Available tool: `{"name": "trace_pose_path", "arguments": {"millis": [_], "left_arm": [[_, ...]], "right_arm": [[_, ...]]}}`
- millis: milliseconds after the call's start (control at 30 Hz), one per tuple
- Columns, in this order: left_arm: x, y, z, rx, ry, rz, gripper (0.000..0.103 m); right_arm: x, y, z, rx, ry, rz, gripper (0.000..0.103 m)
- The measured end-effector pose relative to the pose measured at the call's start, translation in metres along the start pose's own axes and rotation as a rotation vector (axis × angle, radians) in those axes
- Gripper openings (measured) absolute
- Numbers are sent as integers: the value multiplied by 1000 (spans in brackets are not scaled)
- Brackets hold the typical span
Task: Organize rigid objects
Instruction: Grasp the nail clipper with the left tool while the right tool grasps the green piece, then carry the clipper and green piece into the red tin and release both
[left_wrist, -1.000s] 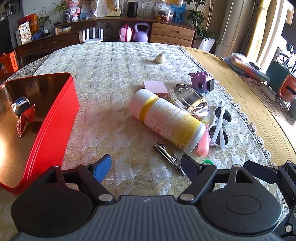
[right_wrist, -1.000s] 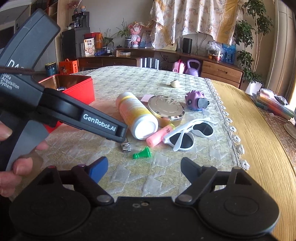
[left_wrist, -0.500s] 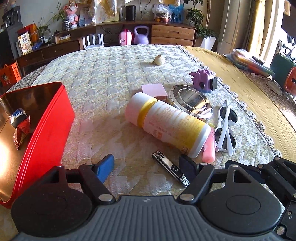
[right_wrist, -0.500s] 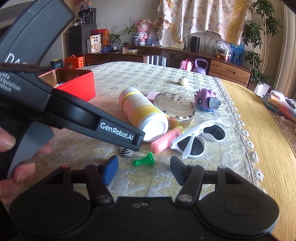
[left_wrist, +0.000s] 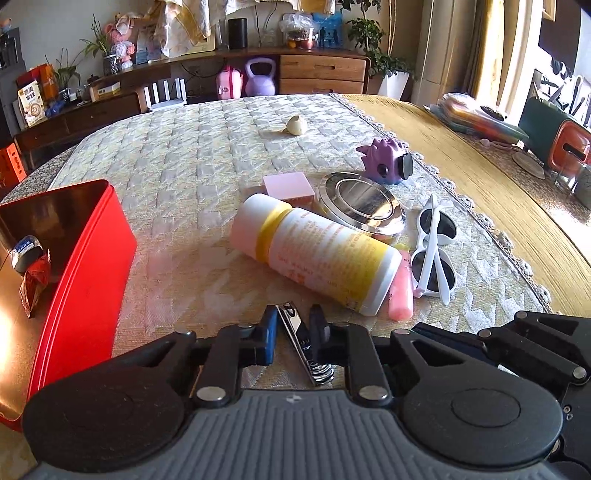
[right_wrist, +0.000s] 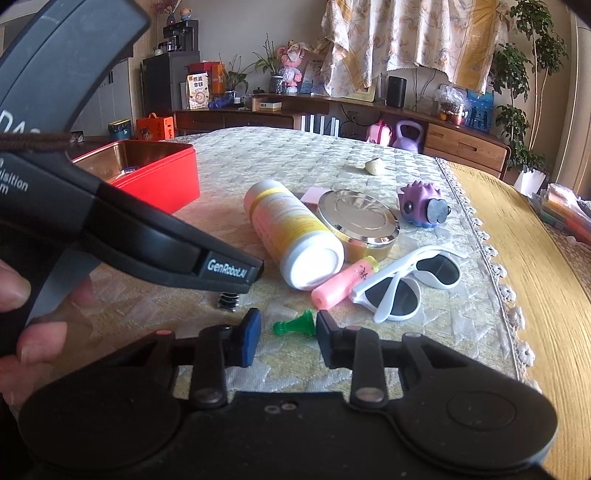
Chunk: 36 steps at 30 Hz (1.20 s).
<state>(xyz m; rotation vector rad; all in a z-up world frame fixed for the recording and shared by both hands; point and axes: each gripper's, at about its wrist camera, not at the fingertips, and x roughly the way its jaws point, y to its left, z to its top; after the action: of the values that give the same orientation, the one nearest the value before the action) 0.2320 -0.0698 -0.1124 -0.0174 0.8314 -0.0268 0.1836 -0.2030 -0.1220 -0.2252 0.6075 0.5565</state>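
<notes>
My left gripper (left_wrist: 293, 332) has its jaws close around a silver nail clipper (left_wrist: 301, 341) that lies on the cloth; whether both pads touch it I cannot tell. My right gripper (right_wrist: 286, 330) is partly closed around a small green pawn (right_wrist: 293, 325), with gaps on both sides. A red tin box (left_wrist: 85, 273) stands at the left with a few items inside. A white and yellow bottle (left_wrist: 317, 254) lies on its side mid-table, also in the right wrist view (right_wrist: 291, 229).
A pink tube (right_wrist: 341, 282), white sunglasses (right_wrist: 410, 278), a round metal tin (right_wrist: 360, 221), a pink block (left_wrist: 290, 186), a purple toy (left_wrist: 386, 164) and a cream shell-like piece (left_wrist: 295, 125) lie on the tablecloth. The left gripper's body (right_wrist: 110, 221) crosses the right wrist view.
The left gripper moved onto the nail clipper and its jaws narrowed around it. The right gripper moved toward the green pawn and its jaws narrowed.
</notes>
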Motion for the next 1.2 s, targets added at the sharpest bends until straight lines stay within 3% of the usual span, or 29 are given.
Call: {"name": "trace_pose_path", "arguments": {"millis": [633, 1200], "left_arm": [[-26, 22, -14, -23, -2, -25, 11], [-79, 56, -16, -81, -85, -45, 10]], "right_arm": [[-32, 6, 2, 67, -32, -32, 25], [-68, 32, 22, 16, -94, -36, 25]]}}
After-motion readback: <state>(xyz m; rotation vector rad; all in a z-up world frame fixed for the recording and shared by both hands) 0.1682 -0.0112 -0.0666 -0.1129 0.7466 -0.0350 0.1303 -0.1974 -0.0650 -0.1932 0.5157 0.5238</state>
